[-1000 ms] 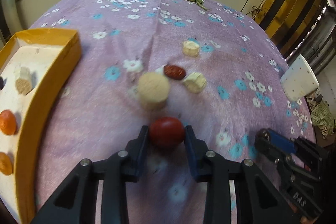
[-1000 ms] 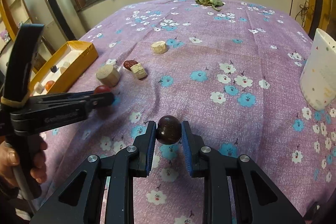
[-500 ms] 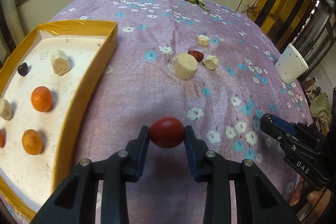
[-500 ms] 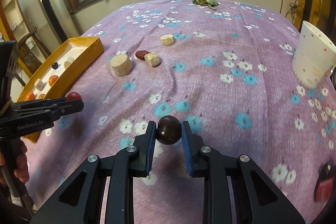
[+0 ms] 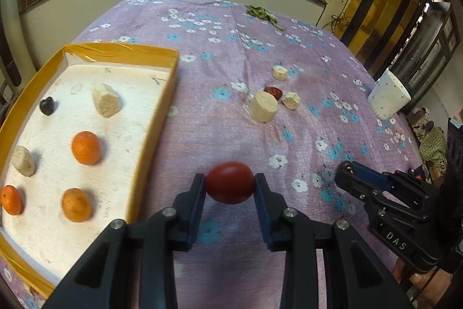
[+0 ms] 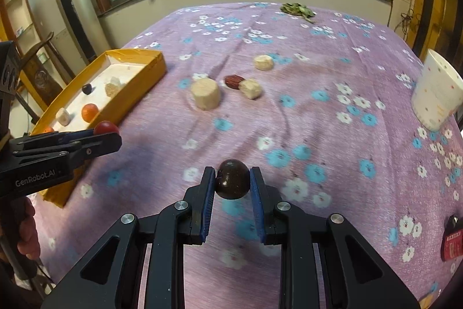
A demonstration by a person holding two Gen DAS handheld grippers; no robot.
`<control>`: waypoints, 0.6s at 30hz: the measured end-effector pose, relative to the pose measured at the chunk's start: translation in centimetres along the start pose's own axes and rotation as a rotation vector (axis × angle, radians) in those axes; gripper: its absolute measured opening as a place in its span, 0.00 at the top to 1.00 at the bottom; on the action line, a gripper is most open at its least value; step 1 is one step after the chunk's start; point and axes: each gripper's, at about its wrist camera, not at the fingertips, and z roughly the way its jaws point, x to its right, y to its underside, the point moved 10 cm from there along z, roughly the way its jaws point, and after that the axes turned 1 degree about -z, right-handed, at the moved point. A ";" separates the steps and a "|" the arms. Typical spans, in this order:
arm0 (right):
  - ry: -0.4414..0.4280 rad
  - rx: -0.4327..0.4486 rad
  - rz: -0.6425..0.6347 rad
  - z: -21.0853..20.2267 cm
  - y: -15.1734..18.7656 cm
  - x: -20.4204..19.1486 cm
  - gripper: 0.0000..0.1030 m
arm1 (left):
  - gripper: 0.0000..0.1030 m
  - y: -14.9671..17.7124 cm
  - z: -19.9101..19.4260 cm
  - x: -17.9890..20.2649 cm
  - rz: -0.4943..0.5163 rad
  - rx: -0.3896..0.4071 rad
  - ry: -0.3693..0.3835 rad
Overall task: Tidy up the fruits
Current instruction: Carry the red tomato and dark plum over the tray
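My left gripper is shut on a red tomato-like fruit, held above the purple cloth just right of the yellow box. The box holds orange fruits, a dark fruit and pale chunks. My right gripper is shut on a dark brown chestnut-like fruit over the cloth. In the right wrist view the left gripper with the red fruit hangs beside the box. On the cloth lie a pale cylinder, a red date and two pale chunks.
A white spotted cup stands at the right edge of the table. A green leafy bunch lies at the far edge. A small red object lies at the near right. A person's hand holds the left gripper's handle.
Both grippers have moved left toward the yellow box with their fruits still held. The box now fills more of the left wrist view, and the loose pieces on the cloth lie farther off.
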 end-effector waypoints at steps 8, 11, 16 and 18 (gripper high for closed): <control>-0.049 0.007 -0.068 1.2 -2.3 -5.5 0.77 | 0.65 -1.0 -2.1 -4.0 -0.040 0.033 -0.012; -0.075 0.007 -0.095 1.7 -3.2 -7.7 0.77 | 0.65 -1.4 -2.8 -5.7 -0.063 0.046 -0.023; -0.104 0.022 -0.157 2.3 -5.1 -11.3 0.78 | 0.65 -2.2 -3.6 -8.9 -0.091 0.065 -0.052; -0.112 0.028 -0.181 2.6 -5.8 -12.6 0.78 | 0.65 -2.5 -3.7 -10.1 -0.100 0.068 -0.062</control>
